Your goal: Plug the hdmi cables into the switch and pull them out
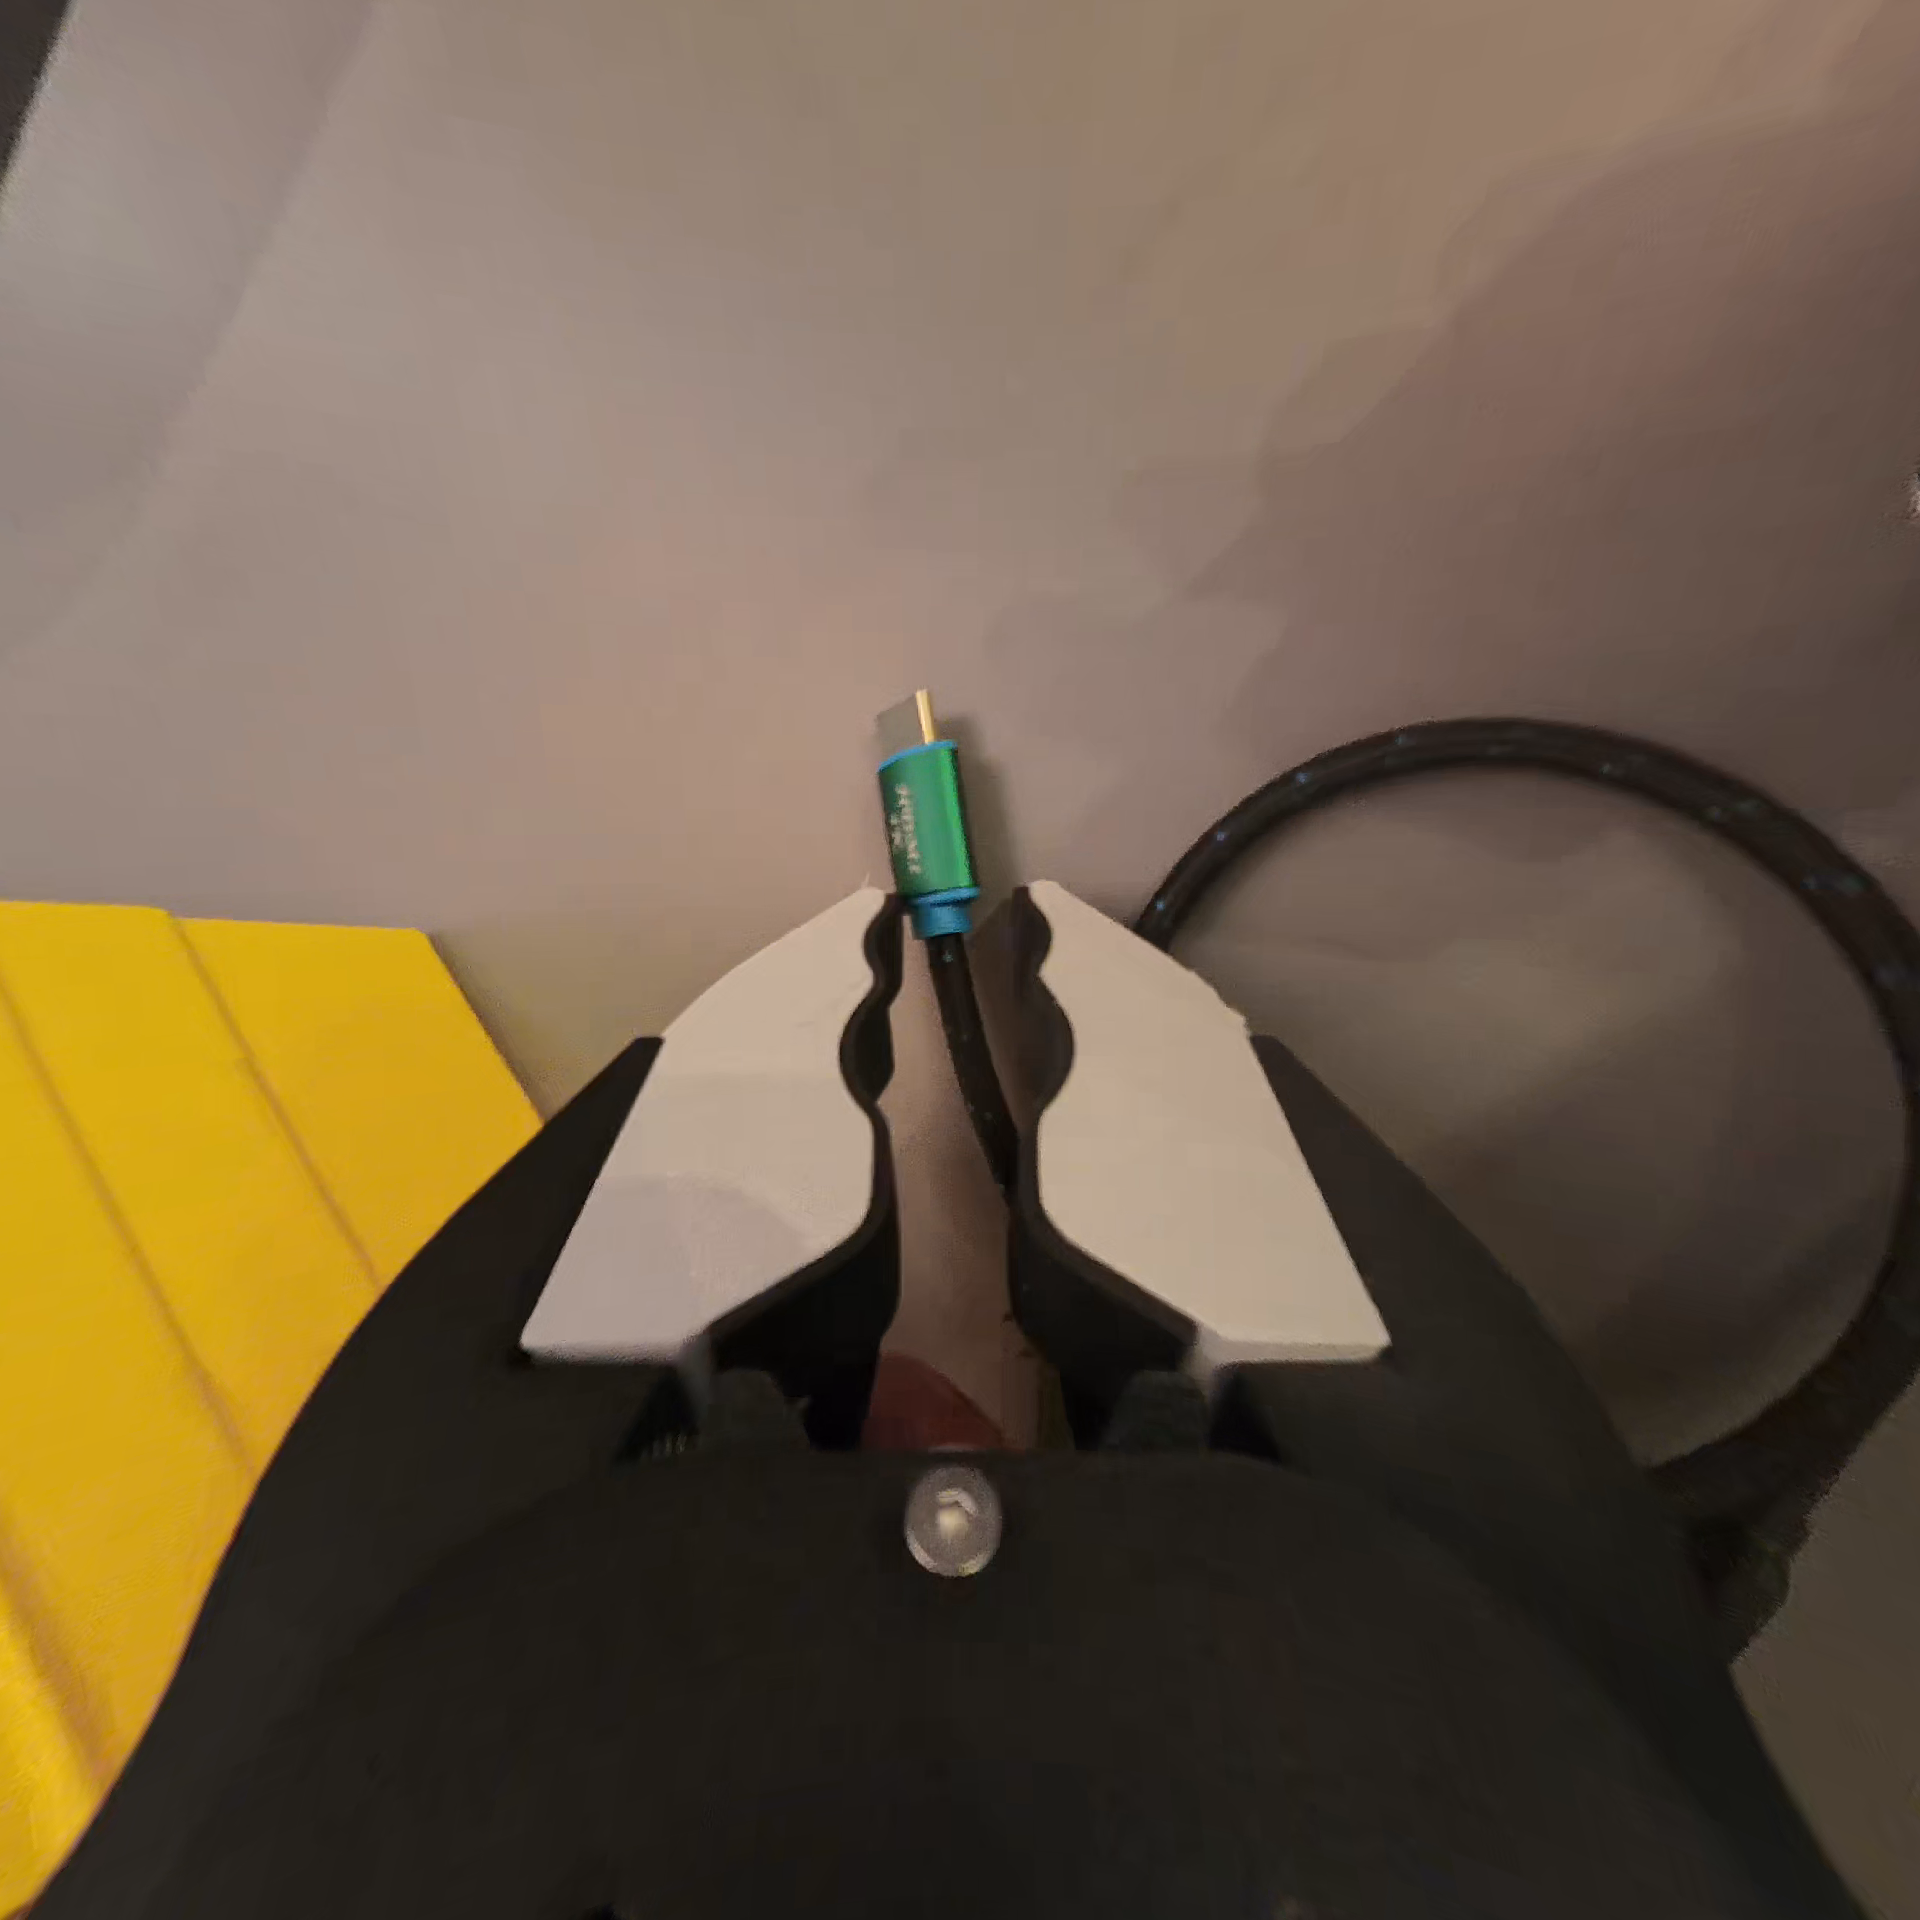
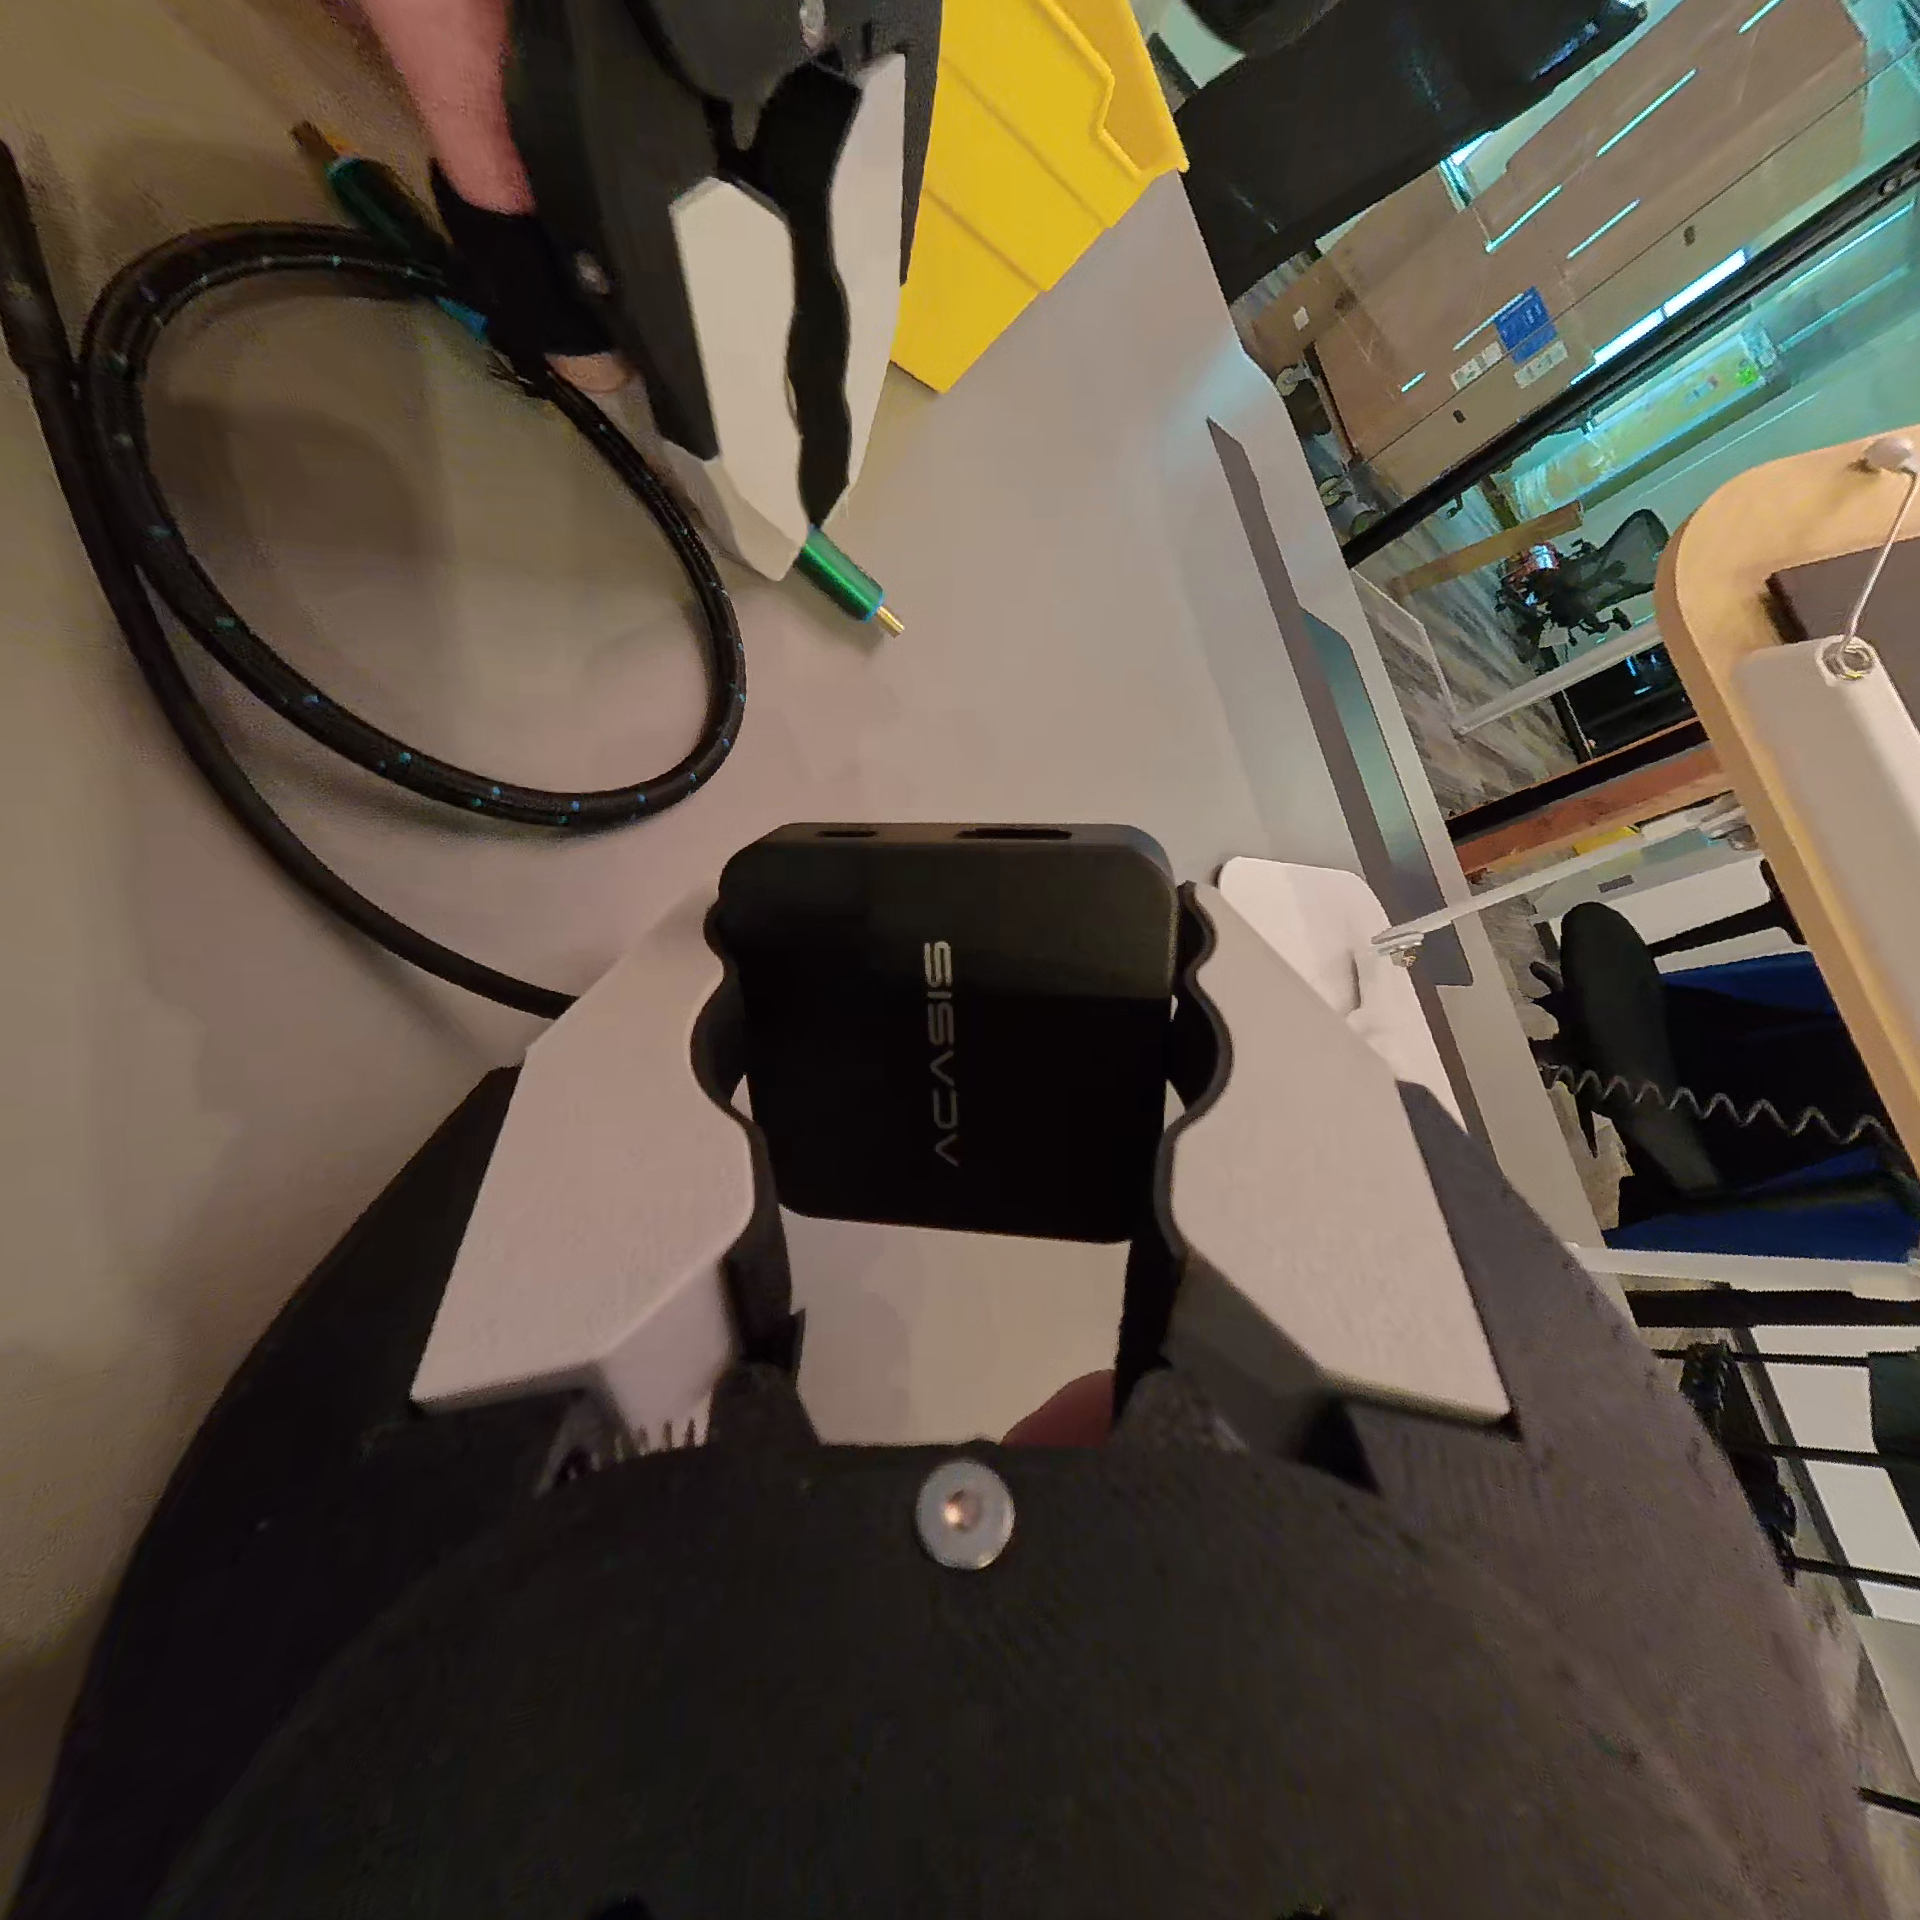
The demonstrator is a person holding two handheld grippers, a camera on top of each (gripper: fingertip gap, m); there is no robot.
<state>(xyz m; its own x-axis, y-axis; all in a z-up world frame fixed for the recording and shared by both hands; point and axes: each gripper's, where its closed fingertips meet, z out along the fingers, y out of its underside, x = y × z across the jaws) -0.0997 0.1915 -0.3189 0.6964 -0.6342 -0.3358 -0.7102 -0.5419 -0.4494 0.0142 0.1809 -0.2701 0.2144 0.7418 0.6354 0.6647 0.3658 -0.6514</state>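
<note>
Green metal HDMI plug (image 1: 925, 821) with gold tip, on black braided cable (image 1: 1558, 748): long axis runs straight ahead of your left gripper (image 1: 951, 914), tip pointing away over bare grey bench (image 1: 727, 468). Fingers stand slightly apart, straddling the cable just behind the plug; whether they grip it, you cannot tell. Yellow plastic bin (image 1: 208, 1143) sits near on the left. Cable loops to the right.

Black square switch box (image 2: 951, 1029): clamped by your right gripper (image 2: 951, 904), ports facing forward toward open bench; bench edge (image 2: 1340, 727) lies to the right.
</note>
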